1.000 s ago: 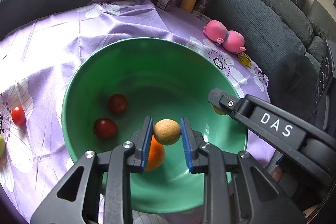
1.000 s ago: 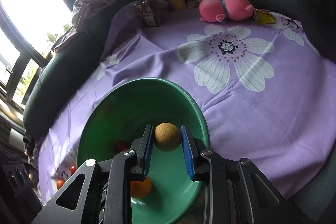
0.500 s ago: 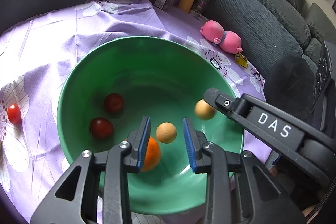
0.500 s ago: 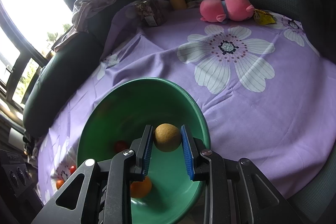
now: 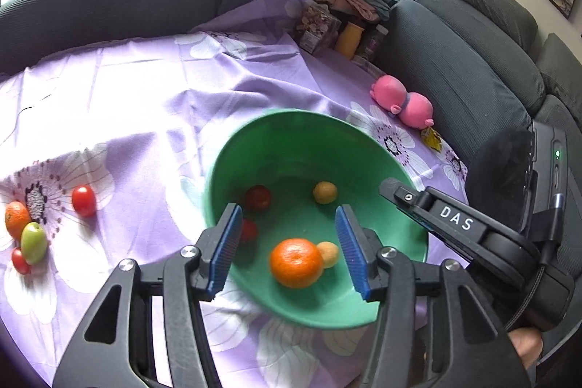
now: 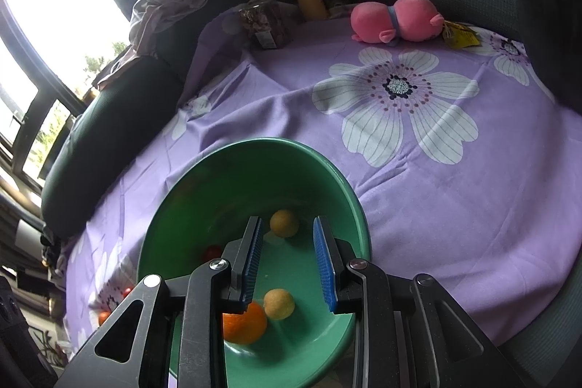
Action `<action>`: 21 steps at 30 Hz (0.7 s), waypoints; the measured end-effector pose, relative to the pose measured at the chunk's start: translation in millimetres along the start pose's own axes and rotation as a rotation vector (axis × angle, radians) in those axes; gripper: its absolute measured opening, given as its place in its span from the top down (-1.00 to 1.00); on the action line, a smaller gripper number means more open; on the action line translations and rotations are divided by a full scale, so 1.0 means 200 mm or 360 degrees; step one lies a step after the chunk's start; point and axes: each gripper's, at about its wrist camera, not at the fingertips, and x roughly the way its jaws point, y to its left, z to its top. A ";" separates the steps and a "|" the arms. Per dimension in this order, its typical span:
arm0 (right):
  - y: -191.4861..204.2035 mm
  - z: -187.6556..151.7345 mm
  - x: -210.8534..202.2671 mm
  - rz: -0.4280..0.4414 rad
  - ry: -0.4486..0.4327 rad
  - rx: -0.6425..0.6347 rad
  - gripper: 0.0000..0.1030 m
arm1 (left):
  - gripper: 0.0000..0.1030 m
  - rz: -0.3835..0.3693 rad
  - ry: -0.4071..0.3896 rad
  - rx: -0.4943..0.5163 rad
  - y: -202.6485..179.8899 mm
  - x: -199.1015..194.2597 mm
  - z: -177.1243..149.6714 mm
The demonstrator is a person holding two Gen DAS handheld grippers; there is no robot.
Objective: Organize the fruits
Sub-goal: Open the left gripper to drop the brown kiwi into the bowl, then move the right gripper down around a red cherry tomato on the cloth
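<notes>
Left gripper jaws just been opening, wide, empty. Right gripper jaws narrow, gripping nothing. 2 tan balls in green bowl.

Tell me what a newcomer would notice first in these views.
The green bowl in the middle of the purple flowered cloth stands out first, with a bright orange lying in it beside a small tan fruit. Next come the pink plush toy by the dark sofa, and the loose fruit at the cloth's left edge, including a red tomato and a green fruit.
</notes>
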 end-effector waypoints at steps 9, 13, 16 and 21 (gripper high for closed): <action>0.18 -0.05 -0.03 0.0081 -0.0045 -0.0167 0.44 | -0.07 0.0372 -0.0224 -0.0355 0.50 -0.35 -0.10; 0.28 -0.10 -0.04 0.0164 -0.0028 -0.0272 0.44 | -0.07 0.0506 -0.0233 -0.0484 0.72 -0.43 -0.15; 0.38 -0.14 -0.03 0.0246 0.0008 -0.0367 0.44 | -0.06 0.0573 -0.0266 -0.0591 0.87 -0.50 -0.19; 0.56 -0.23 -0.01 0.0330 0.0082 -0.0526 0.44 | -0.04 0.0552 -0.0275 -0.0750 1.03 -0.56 -0.24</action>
